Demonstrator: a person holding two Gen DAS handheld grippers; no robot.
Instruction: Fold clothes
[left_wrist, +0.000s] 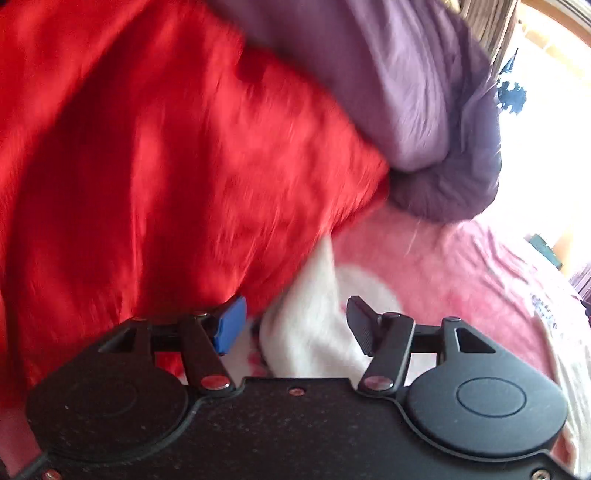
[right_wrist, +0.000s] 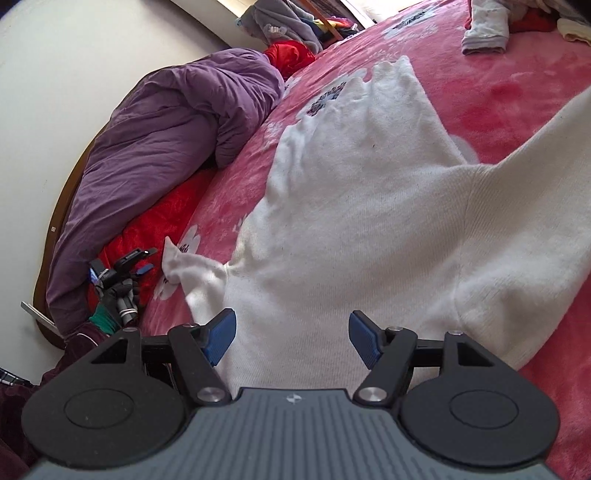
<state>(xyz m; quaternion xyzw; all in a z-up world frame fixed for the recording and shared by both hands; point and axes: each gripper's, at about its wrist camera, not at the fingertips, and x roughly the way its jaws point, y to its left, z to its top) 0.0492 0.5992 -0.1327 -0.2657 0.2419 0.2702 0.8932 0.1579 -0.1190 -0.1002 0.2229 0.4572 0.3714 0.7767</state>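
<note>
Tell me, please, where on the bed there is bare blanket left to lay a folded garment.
Bare pink blanket shows between the white sweater and the small pile of clothes at the far edge, and again right of the sweater's sleeve. The side by the purple duvet and red cloth is crowded.

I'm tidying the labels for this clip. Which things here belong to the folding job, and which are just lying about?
In the job:
white sweater
left gripper, open
right gripper, open

Lying about:
purple duvet
red cloth
pink blanket
small pale garment
</note>
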